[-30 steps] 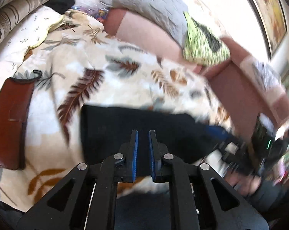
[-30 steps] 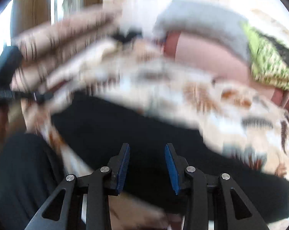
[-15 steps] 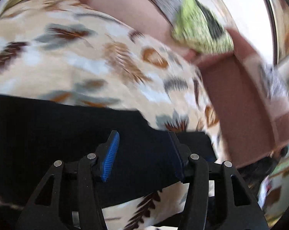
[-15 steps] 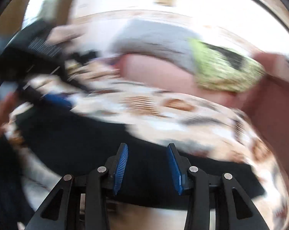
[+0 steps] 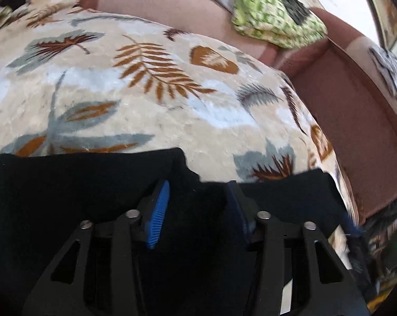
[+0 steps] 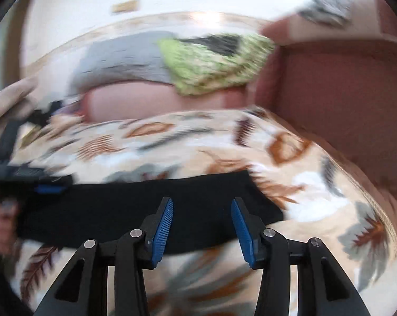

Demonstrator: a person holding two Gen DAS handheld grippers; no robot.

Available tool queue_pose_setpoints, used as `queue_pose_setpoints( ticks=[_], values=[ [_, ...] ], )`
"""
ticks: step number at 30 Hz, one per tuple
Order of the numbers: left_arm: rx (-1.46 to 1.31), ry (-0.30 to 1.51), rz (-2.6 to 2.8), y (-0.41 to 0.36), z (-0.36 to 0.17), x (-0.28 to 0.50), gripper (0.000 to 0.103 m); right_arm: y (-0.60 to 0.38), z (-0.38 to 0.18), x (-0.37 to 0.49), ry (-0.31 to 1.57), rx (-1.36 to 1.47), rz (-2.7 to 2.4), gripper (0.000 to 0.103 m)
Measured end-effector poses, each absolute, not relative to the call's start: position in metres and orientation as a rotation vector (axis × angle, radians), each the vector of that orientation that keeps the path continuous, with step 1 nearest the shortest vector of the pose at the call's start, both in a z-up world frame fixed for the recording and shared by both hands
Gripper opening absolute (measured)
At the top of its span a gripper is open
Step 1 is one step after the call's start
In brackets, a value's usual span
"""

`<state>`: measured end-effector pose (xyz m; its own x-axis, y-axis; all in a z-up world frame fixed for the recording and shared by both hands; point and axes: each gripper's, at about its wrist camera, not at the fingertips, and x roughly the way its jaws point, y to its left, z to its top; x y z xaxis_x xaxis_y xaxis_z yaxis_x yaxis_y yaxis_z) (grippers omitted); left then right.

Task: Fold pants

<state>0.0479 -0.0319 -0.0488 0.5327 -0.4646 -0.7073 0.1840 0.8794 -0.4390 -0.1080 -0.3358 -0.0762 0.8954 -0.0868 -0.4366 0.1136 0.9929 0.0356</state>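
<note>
Lying on one leaf-print blanket (image 5: pixel 151 100), one pair of black pants (image 5: pixel 74 184); left gripper (image 5: pixel 198 197) jaws part-open, just closing over the cloth, pads not pressing; right gripper (image 6: pixel 201 210) jaws apart, just opening, holding nothing.

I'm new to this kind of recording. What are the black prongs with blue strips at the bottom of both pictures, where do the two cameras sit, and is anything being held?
Each picture comes from a fisheye camera on a handheld two-finger gripper, looking along its fingers. The prongs are those fingers; the blue strips are grip pads. The left gripper hangs over black pants lying on a leaf-patterned blanket; its jaws have just been closing slightly. The right gripper sits over the pants' other end, its jaws opening. Neither pinches cloth. A green patterned cloth lies on the sofa back behind.
</note>
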Motion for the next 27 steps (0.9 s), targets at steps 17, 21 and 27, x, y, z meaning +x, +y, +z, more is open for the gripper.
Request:
queue_pose_setpoints(
  ticks=[17, 21, 27],
  values=[
    [-0.328, 0.877, -0.346, -0.038, -0.047, 0.046, 0.037, -0.37, -0.079, -0.015, 0.666, 0.162, -0.008, 0.057],
    [-0.345, 0.868, -0.363, -0.039, -0.047, 0.045, 0.047, -0.384, -0.05, -0.047, 0.609, 0.226, -0.001, 0.055],
    [-0.335, 0.866, -0.373, -0.04, -0.045, 0.039, 0.049, -0.434, -0.067, -0.114, 0.506, 0.59, 0.059, 0.055]
  ],
)
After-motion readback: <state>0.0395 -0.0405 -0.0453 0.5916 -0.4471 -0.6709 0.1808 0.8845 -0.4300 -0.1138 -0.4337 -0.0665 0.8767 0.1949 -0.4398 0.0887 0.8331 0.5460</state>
